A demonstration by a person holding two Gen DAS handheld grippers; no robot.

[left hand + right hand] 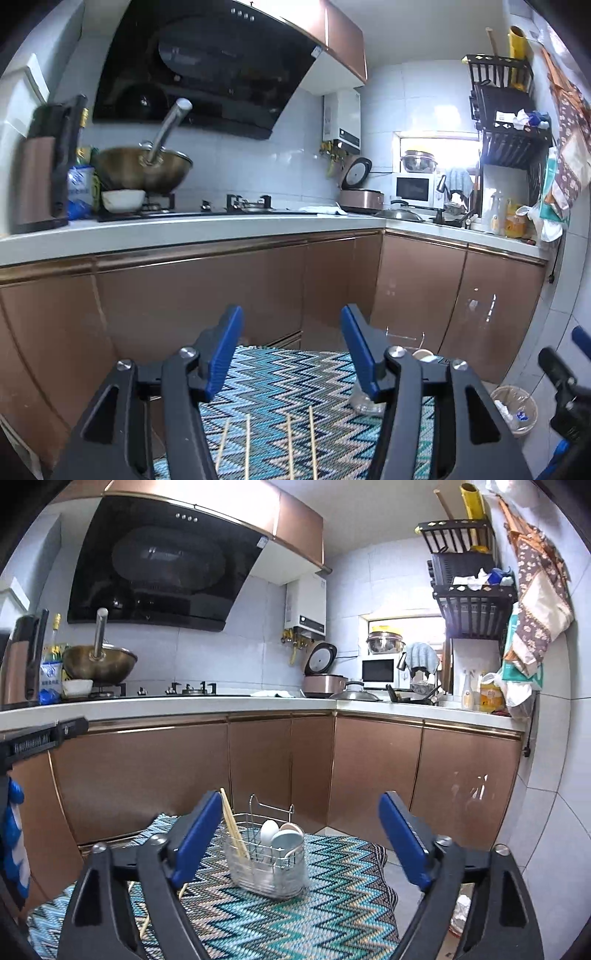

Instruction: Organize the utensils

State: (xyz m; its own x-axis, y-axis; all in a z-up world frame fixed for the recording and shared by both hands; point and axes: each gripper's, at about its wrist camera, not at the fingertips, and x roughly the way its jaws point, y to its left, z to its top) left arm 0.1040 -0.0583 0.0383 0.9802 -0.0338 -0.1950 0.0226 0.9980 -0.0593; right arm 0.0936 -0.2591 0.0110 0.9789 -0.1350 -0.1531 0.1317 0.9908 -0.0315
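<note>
4 chopsticks (266,443) lie lengthwise on the mat (277,387) under the left gripper (291,350), both grippers' fingers wide, empty; caddy (266,860) faces the right gripper (299,834).

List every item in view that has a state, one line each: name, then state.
left gripper: open, nothing between its fingers
right gripper: open, empty
wire caddy: upright on the zigzag mat, holding chopsticks and spoons
loose chopsticks: lying flat on the mat
rice cooker: lid up
wok: on the stove, handle pointing up
</note>
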